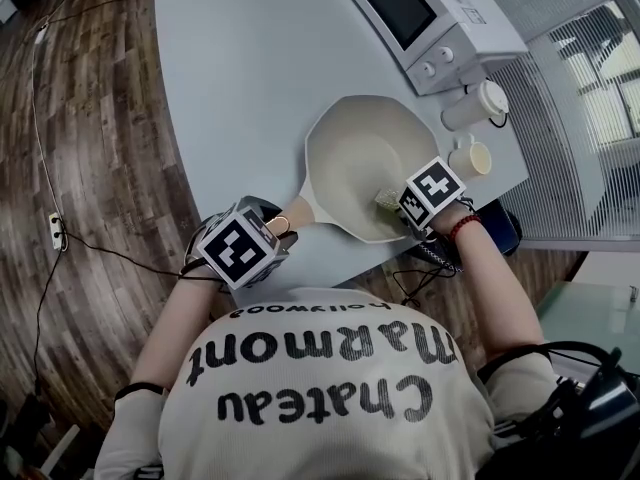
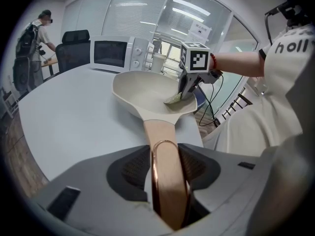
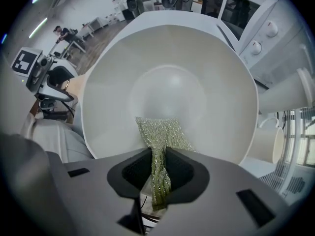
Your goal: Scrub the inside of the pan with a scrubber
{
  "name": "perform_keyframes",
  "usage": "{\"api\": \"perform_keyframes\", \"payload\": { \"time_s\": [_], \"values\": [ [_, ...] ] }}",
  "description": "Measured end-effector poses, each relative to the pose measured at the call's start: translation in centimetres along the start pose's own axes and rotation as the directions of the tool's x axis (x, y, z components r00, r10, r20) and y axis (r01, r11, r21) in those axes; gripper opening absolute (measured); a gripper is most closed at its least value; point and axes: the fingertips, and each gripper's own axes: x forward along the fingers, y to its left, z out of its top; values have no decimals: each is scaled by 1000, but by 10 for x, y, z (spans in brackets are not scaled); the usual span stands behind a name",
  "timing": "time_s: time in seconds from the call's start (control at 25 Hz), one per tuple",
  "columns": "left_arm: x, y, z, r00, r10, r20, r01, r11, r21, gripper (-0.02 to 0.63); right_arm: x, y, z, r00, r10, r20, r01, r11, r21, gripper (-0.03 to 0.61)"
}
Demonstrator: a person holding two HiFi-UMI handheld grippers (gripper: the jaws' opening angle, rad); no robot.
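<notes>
Head view: the left gripper (image 1: 272, 230) clamps its fingers on the handle (image 1: 300, 211), steadying the pan (image 1: 355, 148) on the tabletop (image 1: 240, 68), while the right gripper (image 3: 158, 173), fingers pinched tight on the scrubber (image 3: 160, 132), presses it against the pan's near inner wall.

Microwave (image 1: 440, 28) cut by top edge — scrubber (image 1: 388, 200) mostly behind right gripper (image 1: 404, 206).
</notes>
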Motion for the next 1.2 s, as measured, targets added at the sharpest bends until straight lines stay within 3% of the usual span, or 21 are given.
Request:
{"api": "perform_keyframes", "payload": {
  "time_s": [0.56,0.76,0.92,1.04,1.2],
  "values": [
    [-4,0,2,999,39,5,-40,998,42,167,-2,-42,9,992,-115,44,113,993,29,71],
    [-5,-6,-4,1000,1,29,-1,1000,8,161,-1,-51,14,978,-192,87,190,981,34,71],
    [-9,0,2,999,6,31,-7,1000,24,161,-9,-63,26,938,-299,173,303,953,6,71],
    [-10,1,4,999,29,45,-31,999,30,163,-16,-74,36,893,-359,271,366,930,25,71],
    [-17,9,9,977,175,125,-187,977,97,185,-31,-80,59,808,-370,459,343,928,145,71]
  ]
}}
